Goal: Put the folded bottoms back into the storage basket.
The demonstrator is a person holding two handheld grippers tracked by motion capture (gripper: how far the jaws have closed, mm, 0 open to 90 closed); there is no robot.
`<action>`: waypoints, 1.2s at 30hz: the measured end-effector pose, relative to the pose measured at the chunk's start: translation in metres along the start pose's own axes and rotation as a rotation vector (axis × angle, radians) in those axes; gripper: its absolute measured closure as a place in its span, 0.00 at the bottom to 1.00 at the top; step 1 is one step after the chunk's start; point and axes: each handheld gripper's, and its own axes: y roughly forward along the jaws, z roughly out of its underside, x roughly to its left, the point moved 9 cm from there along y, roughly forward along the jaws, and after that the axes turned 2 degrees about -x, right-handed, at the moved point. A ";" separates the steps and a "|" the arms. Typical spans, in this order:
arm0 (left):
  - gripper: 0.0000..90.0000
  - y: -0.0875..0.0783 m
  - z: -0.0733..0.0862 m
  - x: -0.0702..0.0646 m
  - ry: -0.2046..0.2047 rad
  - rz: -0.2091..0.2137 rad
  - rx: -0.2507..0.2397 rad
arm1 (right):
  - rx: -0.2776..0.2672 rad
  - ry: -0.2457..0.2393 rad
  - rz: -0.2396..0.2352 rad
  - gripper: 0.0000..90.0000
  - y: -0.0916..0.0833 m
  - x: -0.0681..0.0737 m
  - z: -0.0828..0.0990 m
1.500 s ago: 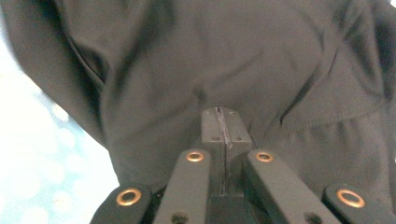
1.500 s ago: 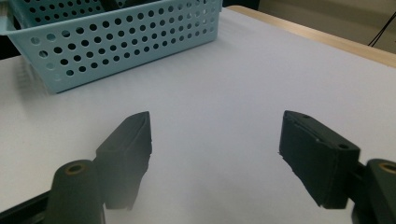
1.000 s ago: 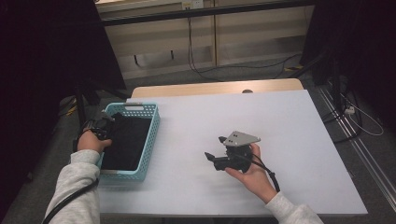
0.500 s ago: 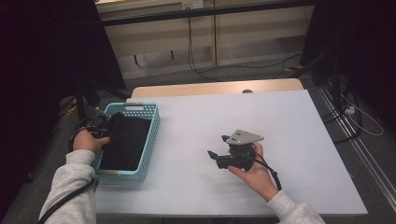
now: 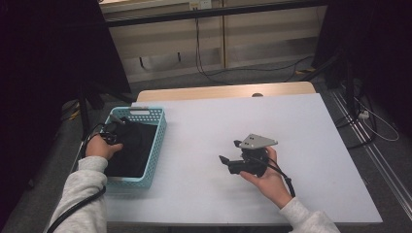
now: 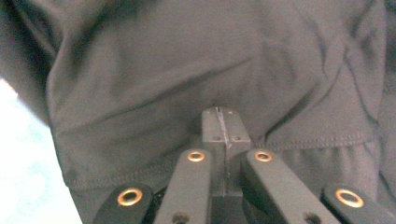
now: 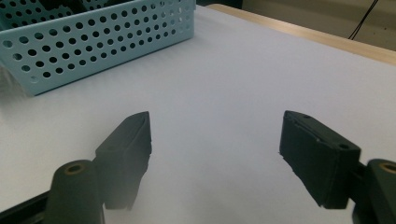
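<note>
A dark cloth (image 5: 134, 145) lies in a light blue perforated basket (image 5: 158, 138) at the table's left. My left gripper (image 5: 116, 127) reaches into the basket's far left corner. In the left gripper view its jaws are pressed together, and my left gripper (image 6: 222, 122) pinches the dark cloth (image 6: 187, 70), whose creases gather at the tip. My right gripper (image 5: 228, 151) hovers over the middle of the white table, pointing left toward the basket. In the right gripper view my right gripper (image 7: 215, 140) stands open with only bare tabletop between its jaws, and the basket (image 7: 93, 42) is farther off.
The white table (image 5: 291, 126) has a wooden strip along its far edge. Cables trail on the floor behind it and to the right. A dark stand rises beside the table at the left.
</note>
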 end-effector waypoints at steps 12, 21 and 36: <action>0.85 -0.009 0.000 0.000 -0.002 -0.025 -0.018 | 0.001 0.001 0.025 0.26 -0.008 -0.010 0.001; 0.57 -0.033 -0.022 -0.015 0.051 -0.053 -0.112 | 0.005 0.010 0.032 0.25 -0.013 -0.017 0.004; 0.37 -0.062 -0.053 -0.063 0.129 0.003 -0.221 | 0.023 0.017 0.055 0.24 -0.034 -0.034 0.016</action>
